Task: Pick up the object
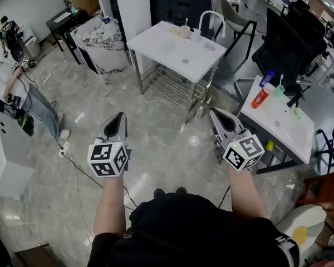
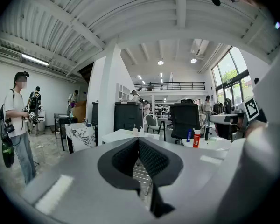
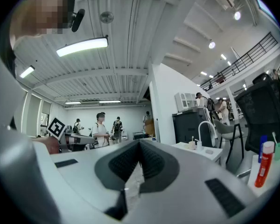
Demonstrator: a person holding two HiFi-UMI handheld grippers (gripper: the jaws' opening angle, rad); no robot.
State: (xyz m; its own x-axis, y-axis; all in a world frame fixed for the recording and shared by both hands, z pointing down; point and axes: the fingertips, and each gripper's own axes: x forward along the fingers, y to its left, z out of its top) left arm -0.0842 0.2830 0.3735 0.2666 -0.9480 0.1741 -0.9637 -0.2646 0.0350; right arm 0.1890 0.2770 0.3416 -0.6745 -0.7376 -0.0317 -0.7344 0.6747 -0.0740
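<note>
Slim upright orange bottle (image 1: 260,97)

In the head view, the standing person (image 1: 5,88) and the white cabinet (image 1: 14,154) below were both cut off by the left edge, while the small items (image 1: 183,31) on the white table (image 1: 172,52) at upper centre were too small to identify.

Grey marble floor (image 1: 150,132) lies open before the white rectangular counter (image 1: 167,52); a black office chair (image 1: 284,43) blocks its right.
</note>
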